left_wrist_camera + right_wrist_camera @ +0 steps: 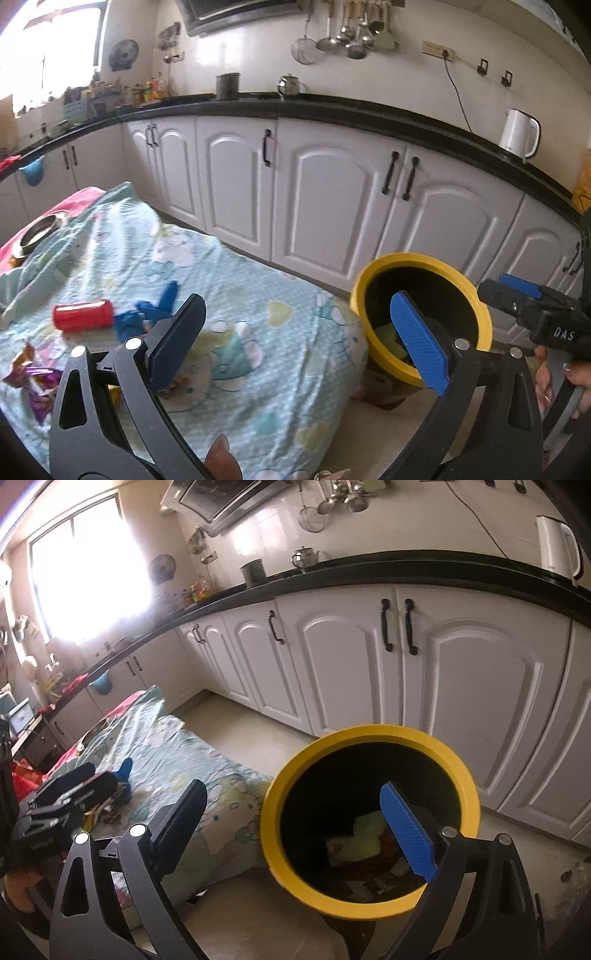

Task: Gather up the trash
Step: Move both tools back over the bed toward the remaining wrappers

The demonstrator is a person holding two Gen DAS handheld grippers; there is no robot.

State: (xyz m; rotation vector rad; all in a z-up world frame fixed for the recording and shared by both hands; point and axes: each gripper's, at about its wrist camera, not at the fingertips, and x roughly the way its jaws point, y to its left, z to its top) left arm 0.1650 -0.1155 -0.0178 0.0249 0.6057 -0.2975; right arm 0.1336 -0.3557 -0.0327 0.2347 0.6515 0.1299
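Note:
A black bin with a yellow rim (421, 260) (369, 734) stands at the right end of a cloth-covered table (240, 325); yellow-green and red scraps (365, 840) lie inside it. On the cloth lie a red can (83, 314), blue crumpled trash (147, 314) and a purple shiny wrapper (33, 380). My left gripper (299, 339) is open and empty above the cloth. My right gripper (295, 827) is open and empty at the bin's mouth; it also shows in the left wrist view (517, 295).
White cabinets (332, 199) under a black counter (332, 107) run behind the table, with a white kettle (519, 133), a metal pot (228, 85) and a teapot (290, 85). A metal bowl (37, 232) sits at the cloth's far left.

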